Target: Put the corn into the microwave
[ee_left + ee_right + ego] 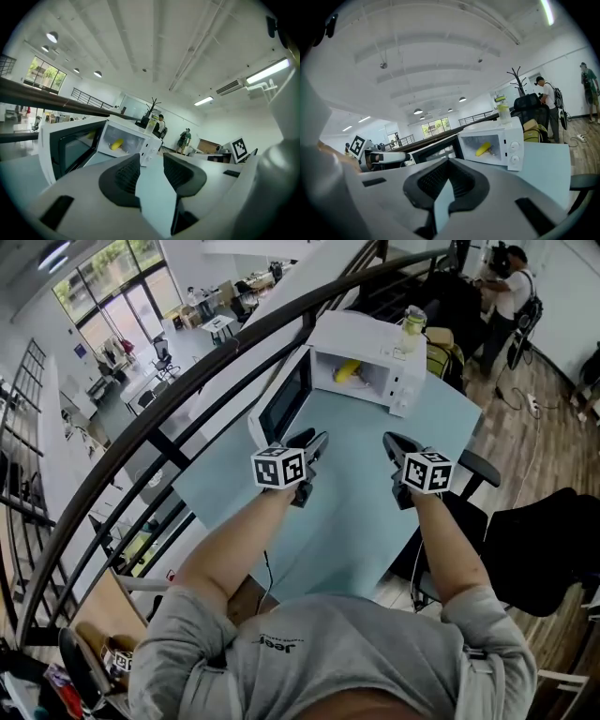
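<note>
the corn (348,370) lies inside the microwave (370,338) at the far end of the worktop (347,493), its door (284,397) swung open to the left. nearer, the left tongs (315,438) are released with nothing between them; the right tongs (391,440) are clenched empty.

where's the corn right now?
Head view, upper centre: the corn lies inside the open microwave at the far end of the table, its door swung left.
</note>
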Motion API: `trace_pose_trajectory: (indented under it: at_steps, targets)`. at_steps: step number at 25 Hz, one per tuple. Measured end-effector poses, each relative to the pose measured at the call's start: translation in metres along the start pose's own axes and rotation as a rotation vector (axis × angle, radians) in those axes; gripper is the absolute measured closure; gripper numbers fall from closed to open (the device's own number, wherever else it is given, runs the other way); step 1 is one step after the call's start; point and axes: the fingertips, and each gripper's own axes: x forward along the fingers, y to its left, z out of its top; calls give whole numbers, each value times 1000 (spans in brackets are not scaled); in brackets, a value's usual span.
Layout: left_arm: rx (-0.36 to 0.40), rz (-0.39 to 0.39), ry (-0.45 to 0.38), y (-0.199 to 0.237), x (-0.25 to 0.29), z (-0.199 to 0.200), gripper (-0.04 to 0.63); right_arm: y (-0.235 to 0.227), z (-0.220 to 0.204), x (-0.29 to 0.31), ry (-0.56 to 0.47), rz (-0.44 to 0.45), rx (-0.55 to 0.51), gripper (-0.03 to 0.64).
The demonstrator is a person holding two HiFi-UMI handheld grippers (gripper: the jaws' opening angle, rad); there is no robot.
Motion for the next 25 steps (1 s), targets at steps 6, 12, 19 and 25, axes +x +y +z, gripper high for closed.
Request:
trace_pose_trajectory:
  at_steps: [6, 12, 19, 25]
  targets:
    - [18, 7, -56, -11, -57, 11, 469, 33, 2, -30, -12, 2, -14, 607]
    - [70, -5, -79, -24, -118, 19, 529, 71, 6, -59, -35, 1, -48, 607]
    - [120, -76, -99, -50, -180, 19, 569, 119, 18, -98, -66, -6, -100, 607]
    - [146, -97, -101, -62, -226, 15, 572, 156, 22, -134, -104, -44, -142, 607]
